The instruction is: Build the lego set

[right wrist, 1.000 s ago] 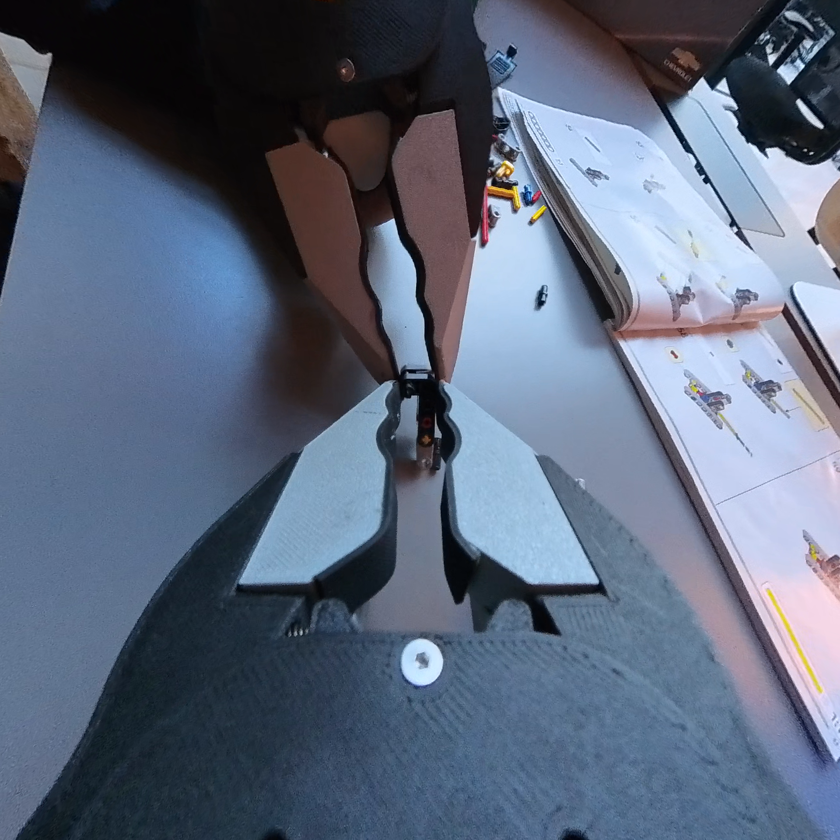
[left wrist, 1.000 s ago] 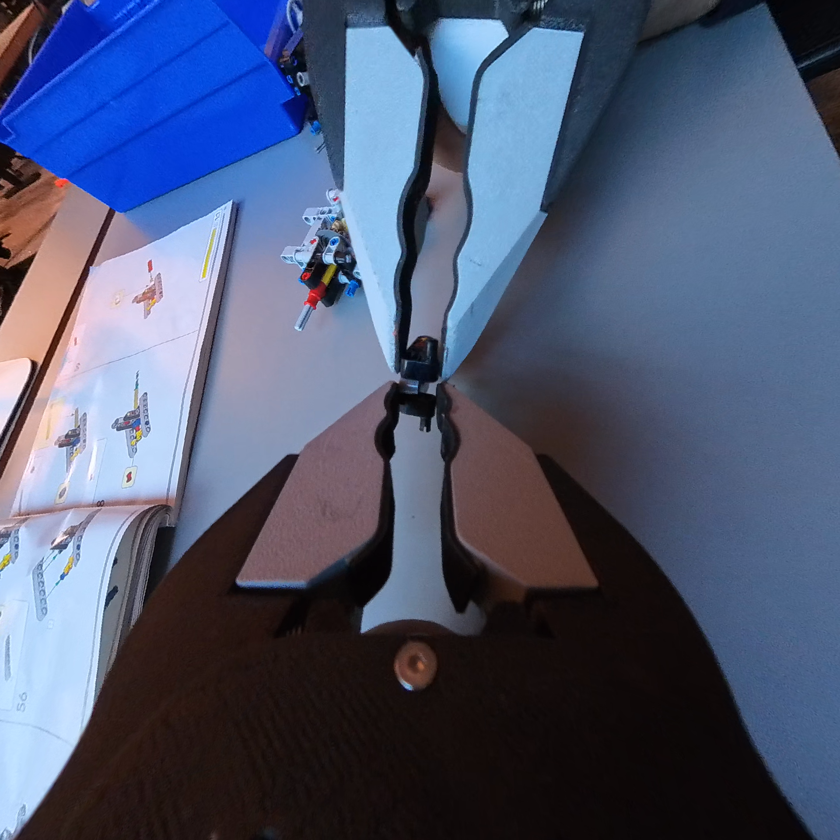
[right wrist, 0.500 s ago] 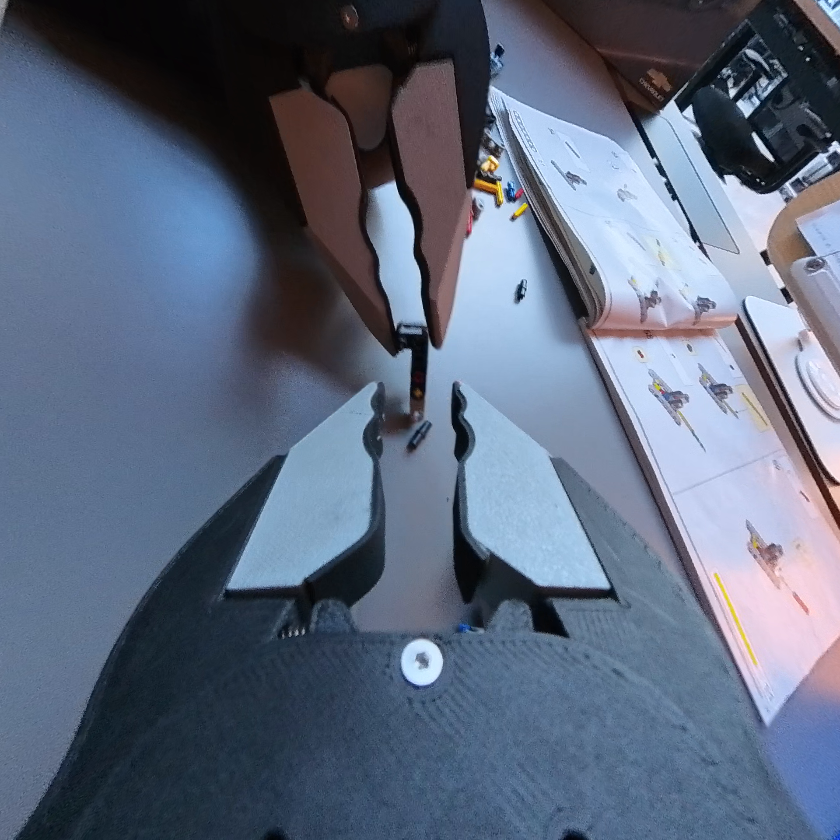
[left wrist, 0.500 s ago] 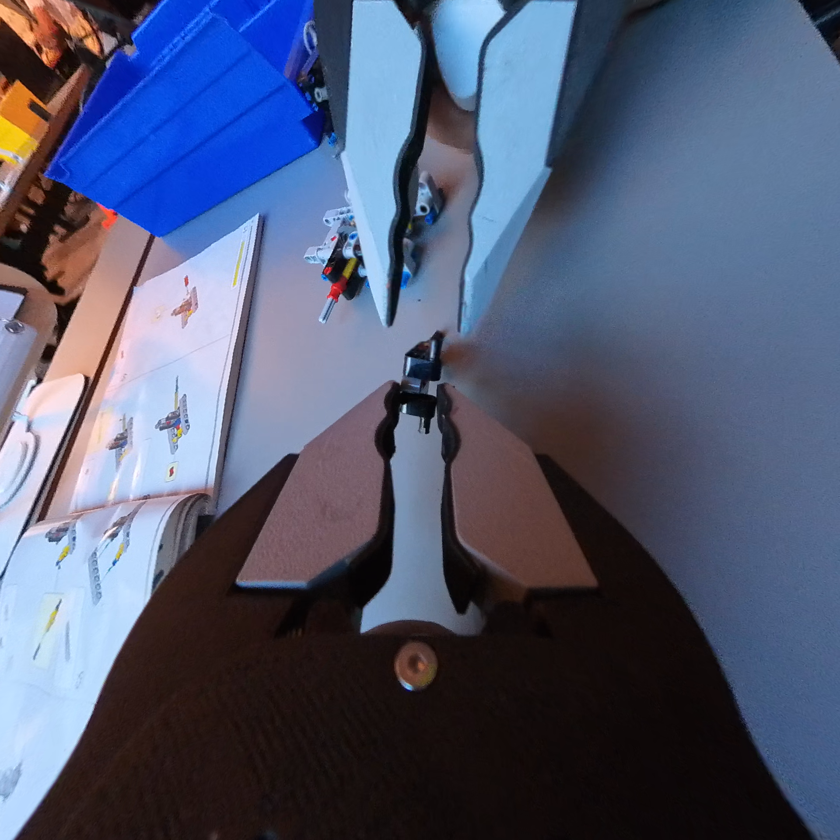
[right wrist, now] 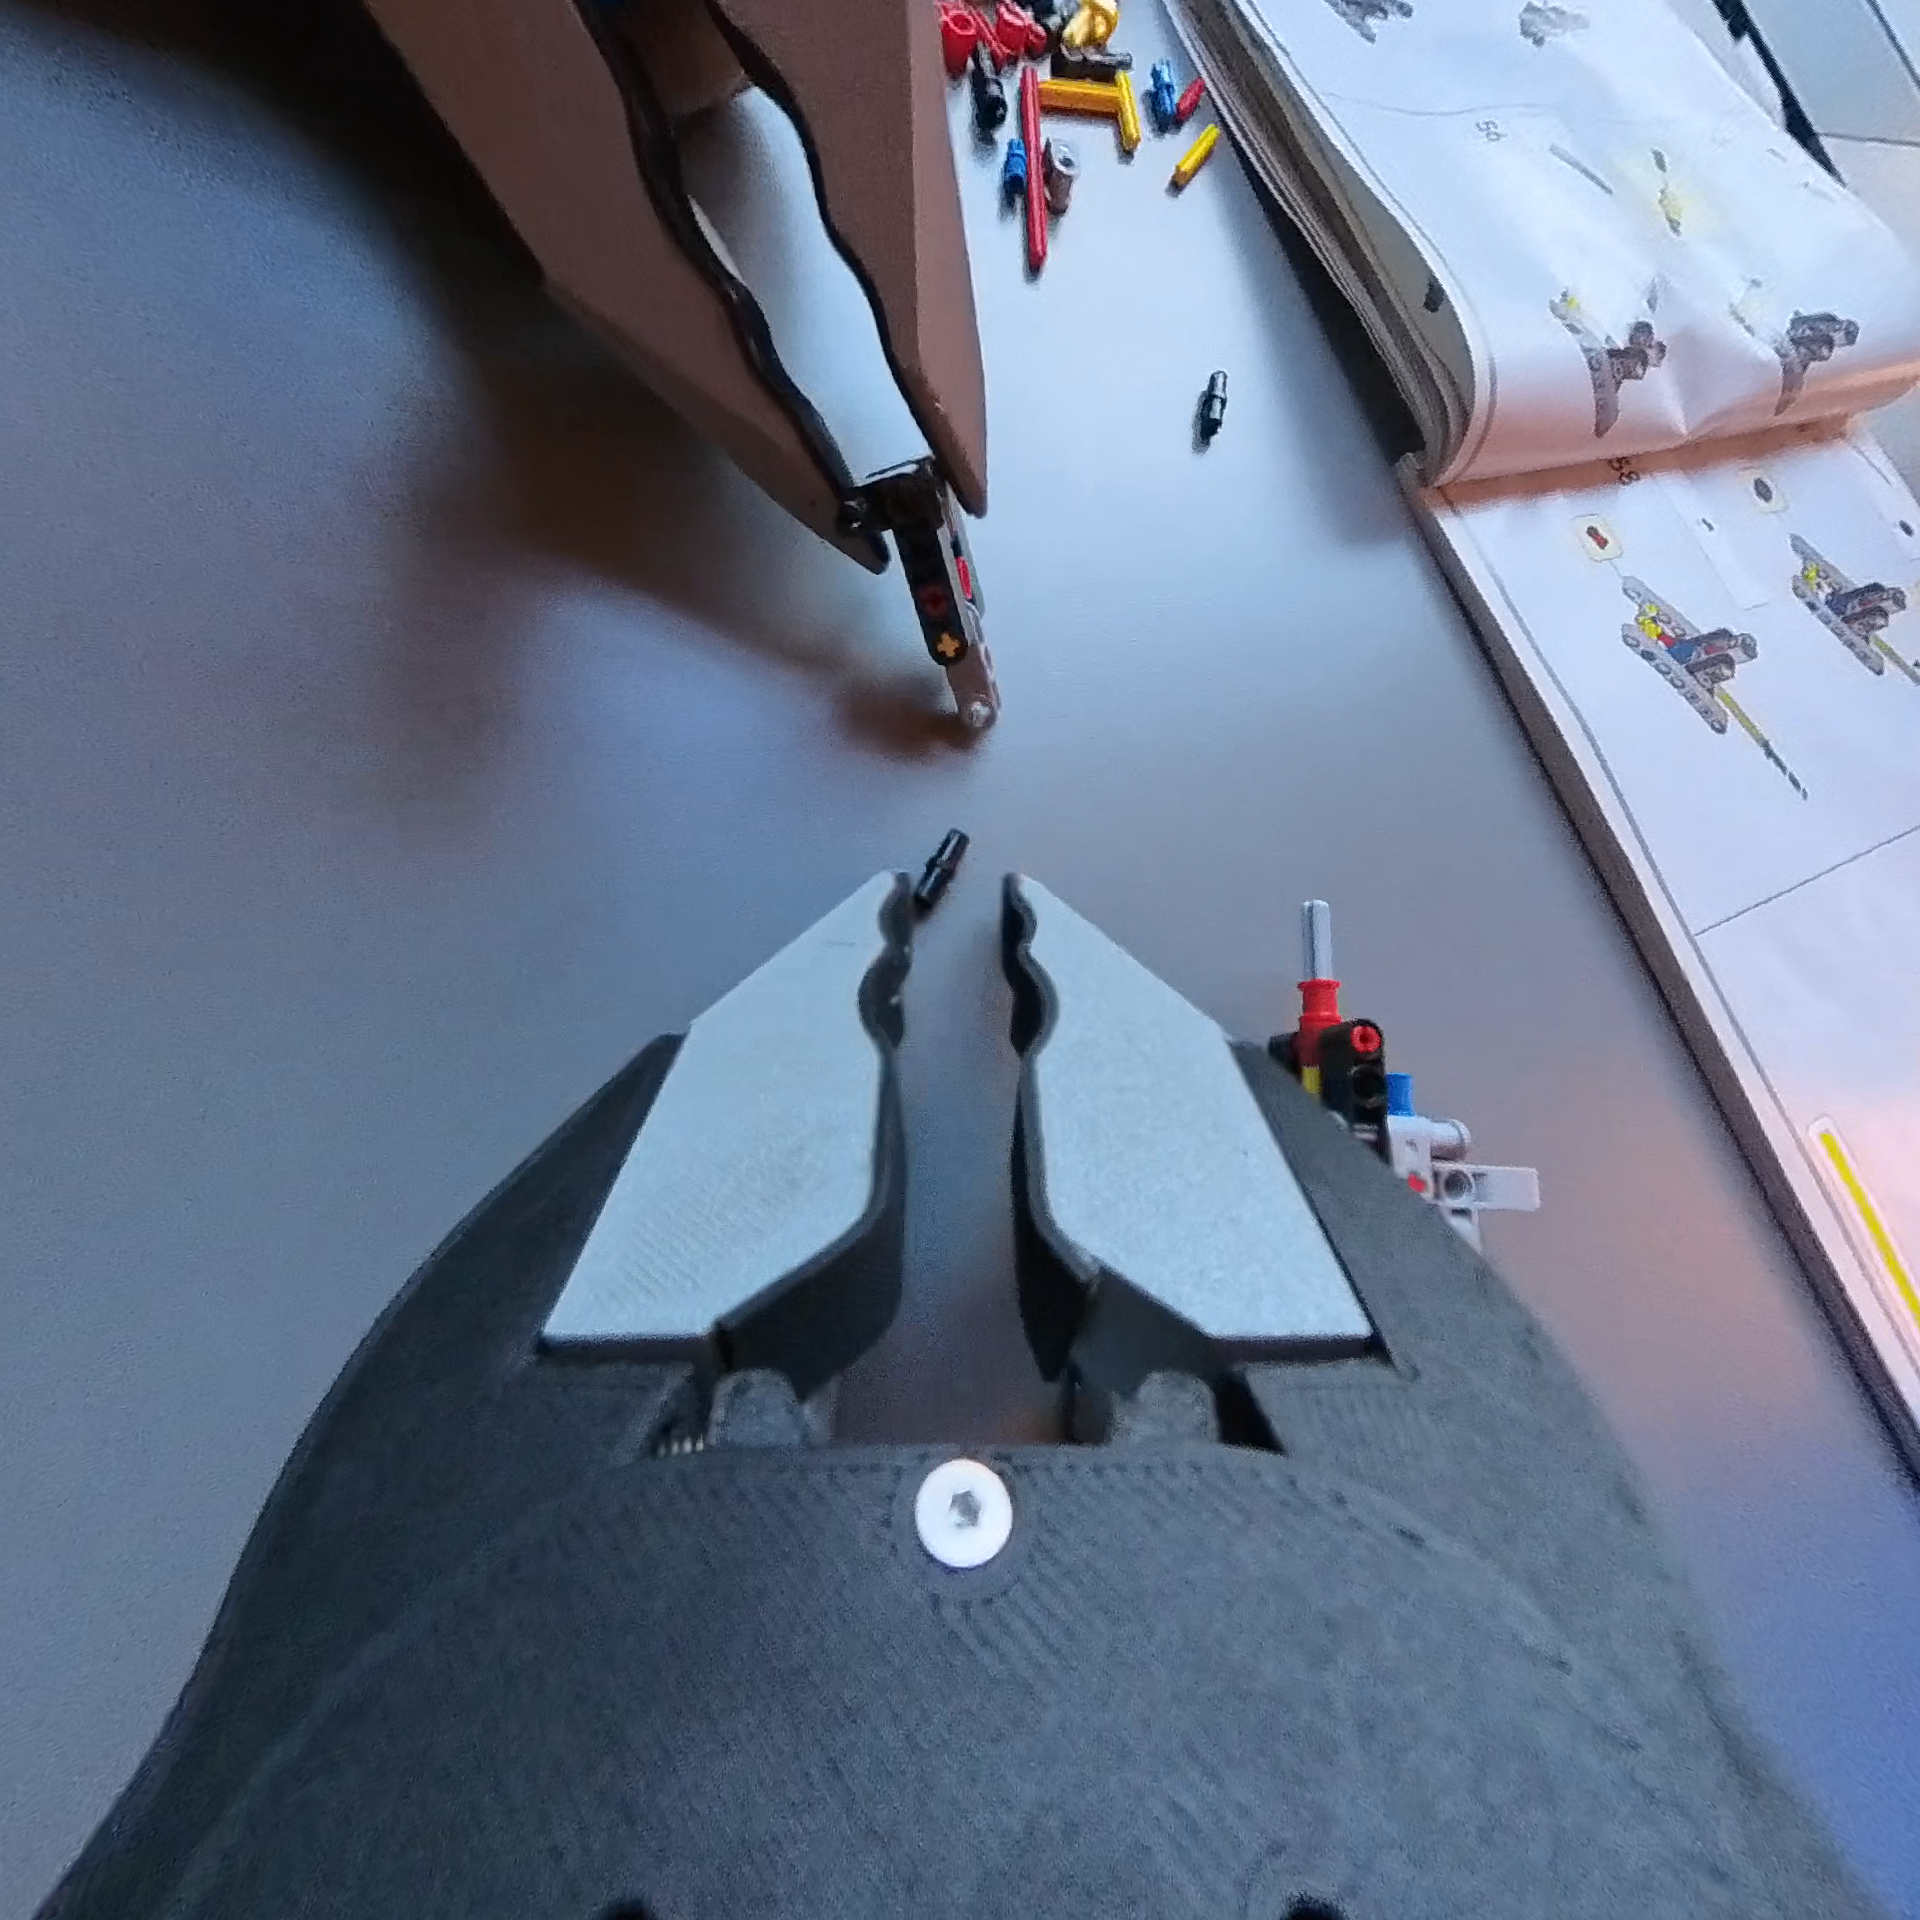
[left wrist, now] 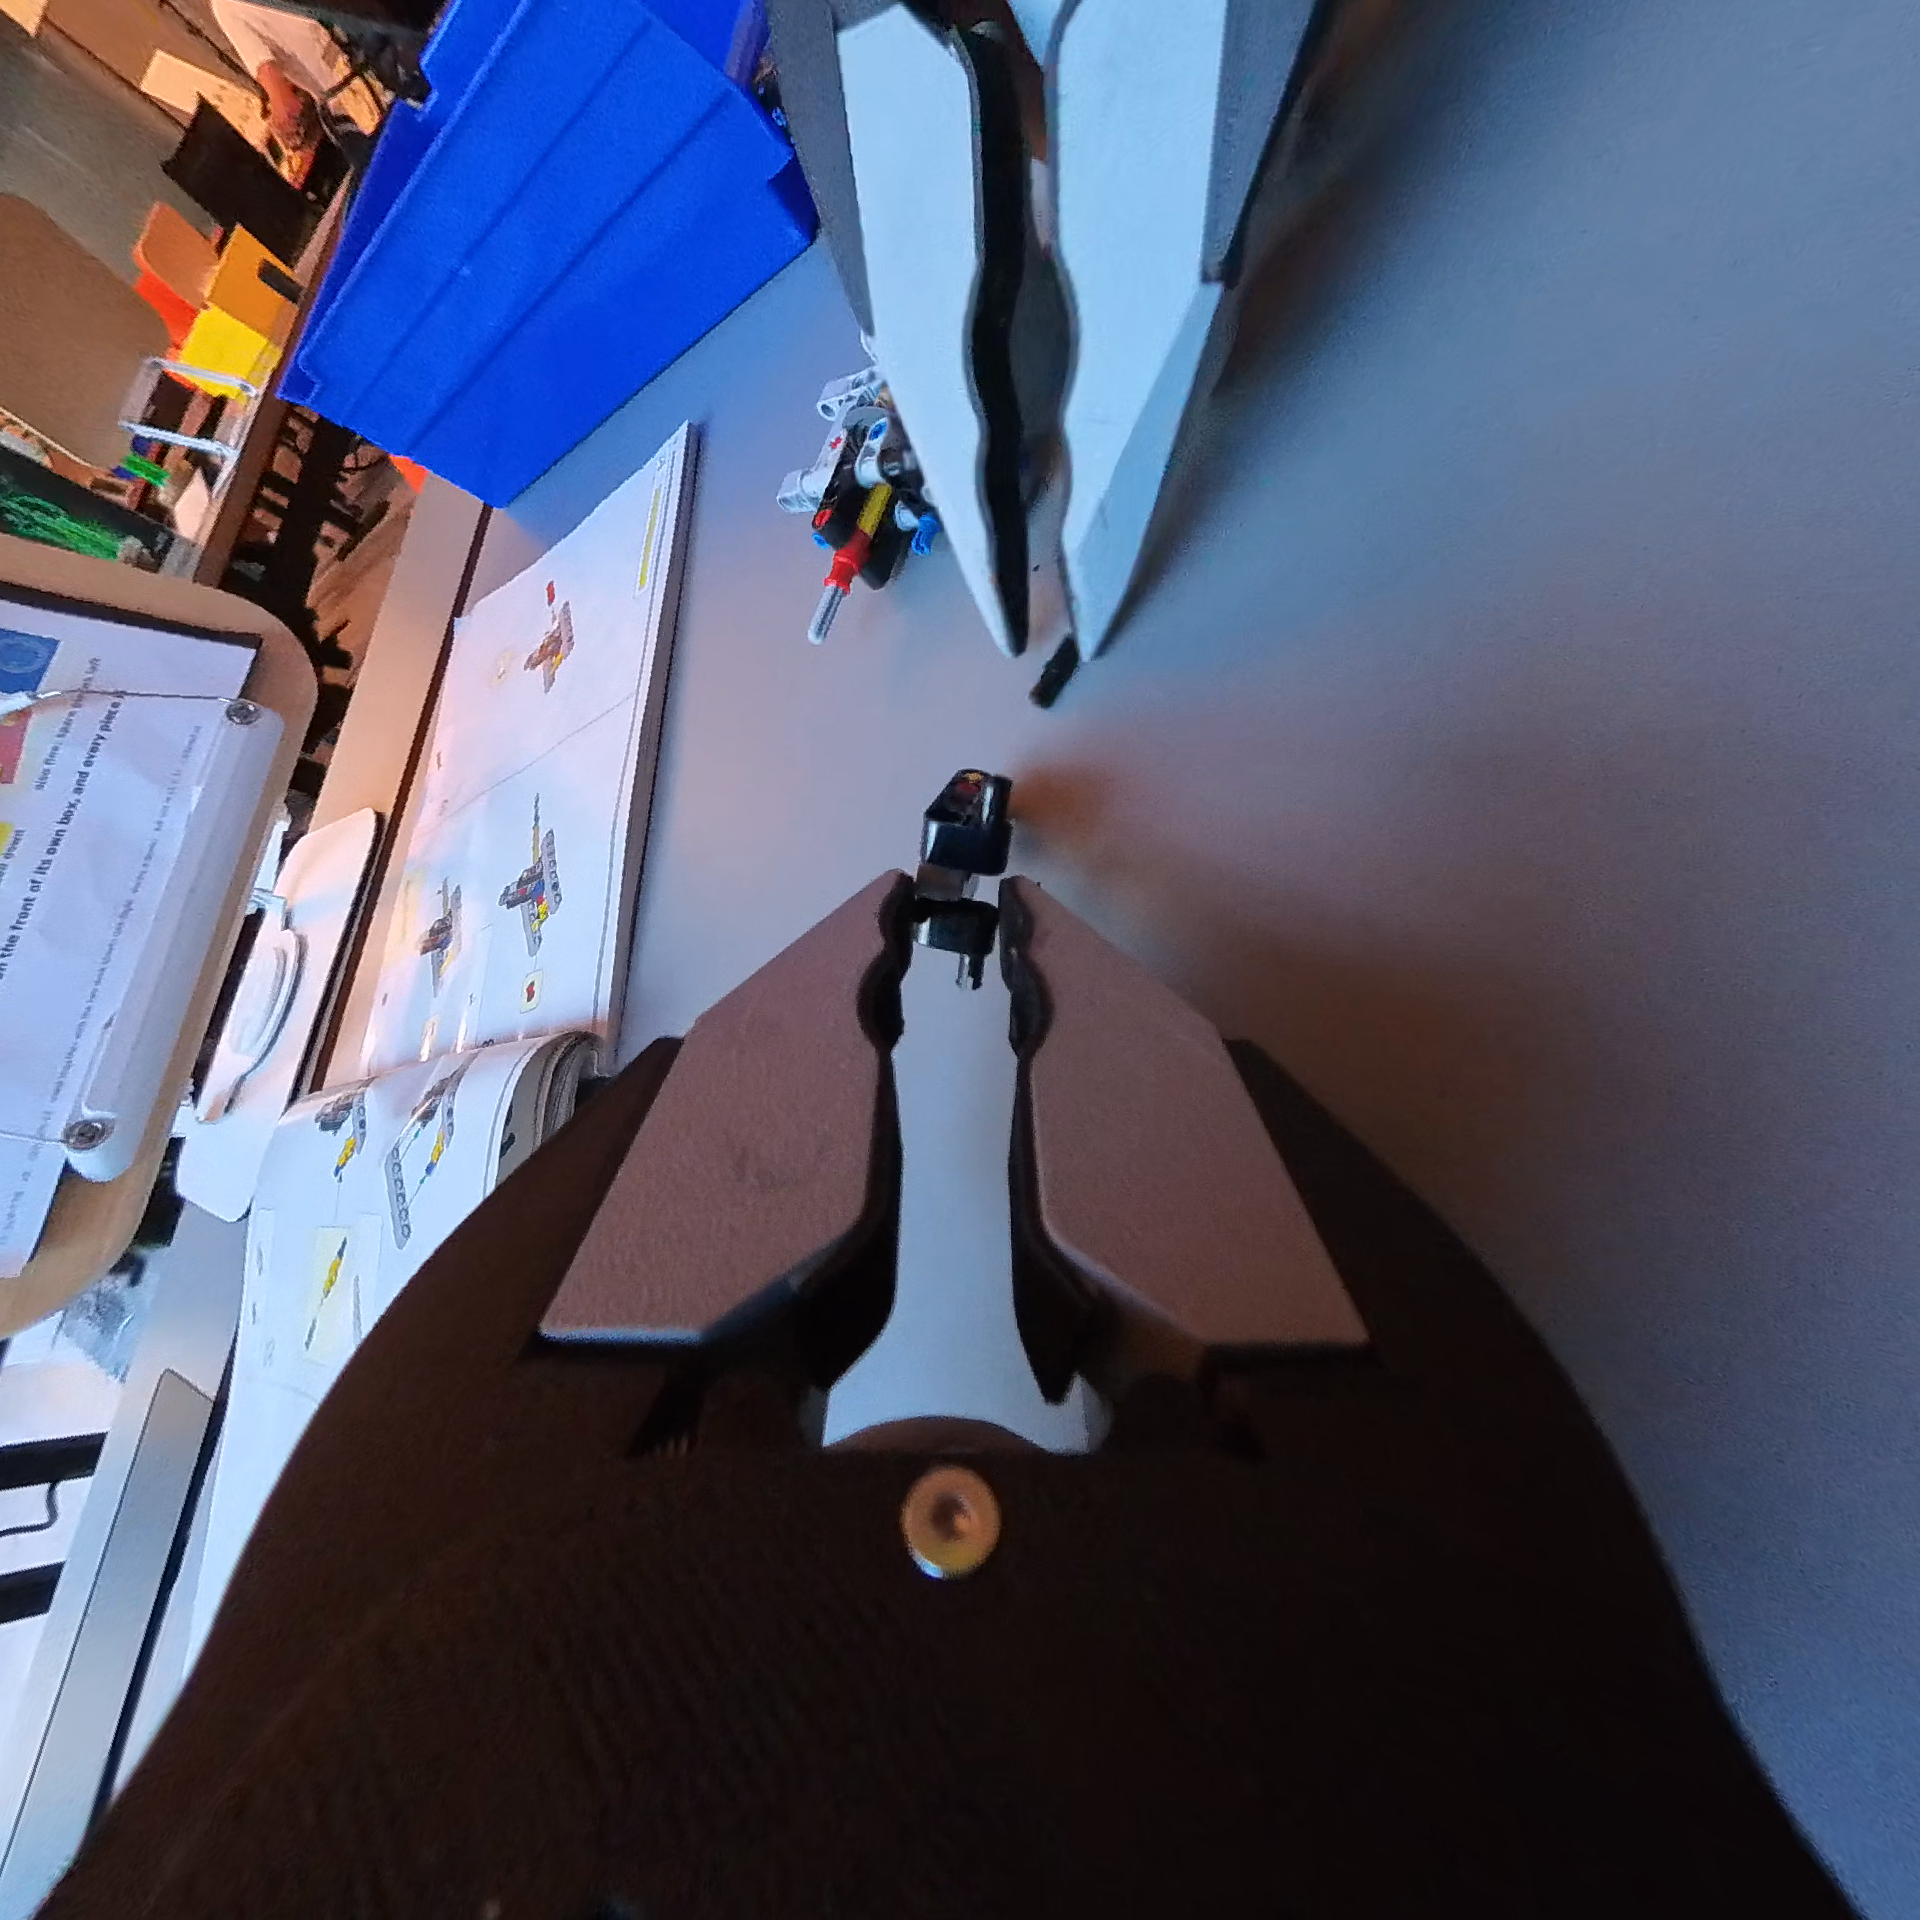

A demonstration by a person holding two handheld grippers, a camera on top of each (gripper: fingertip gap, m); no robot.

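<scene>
1. Your left gripper (left wrist: pixel 956 904) is clenched on a small black beam assembly (left wrist: pixel 961 831) carrying red and orange cross-shaped pins; both brown fingertips press its upper end, and its lower end hangs close over the grey table (left wrist: pixel 1558 727).
2. In the right wrist view the same assembly (right wrist: pixel 940 592) points down from the brown jaws, its pale tip just above its own shadow on the table.
3. Your right gripper (right wrist: pixel 951 894) stands with its grey fingertips slightly apart and grasps nothing.
4. A loose black pin (right wrist: pixel 935 868) lies on the table just beside the tip of your right gripper's left finger (right wrist: pixel 883 914); you cannot tell whether the two touch.
5. Just to the right of that gripper sits a partly built model (right wrist: pixel 1371 1101) of white, black, red, yellow and blue parts with a grey axle sticking out.
6. A second black pin (right wrist: pixel 1210 400) lies apart, nearer the open instruction booklet (right wrist: pixel 1662 623).
7. A scatter of red, yellow, blue and black loose parts (right wrist: pixel 1081 94) lies beyond the left gripper, beside the booklet.
8. Blue storage bins (left wrist: pixel 540 239) stand at the table's far edge.
</scene>
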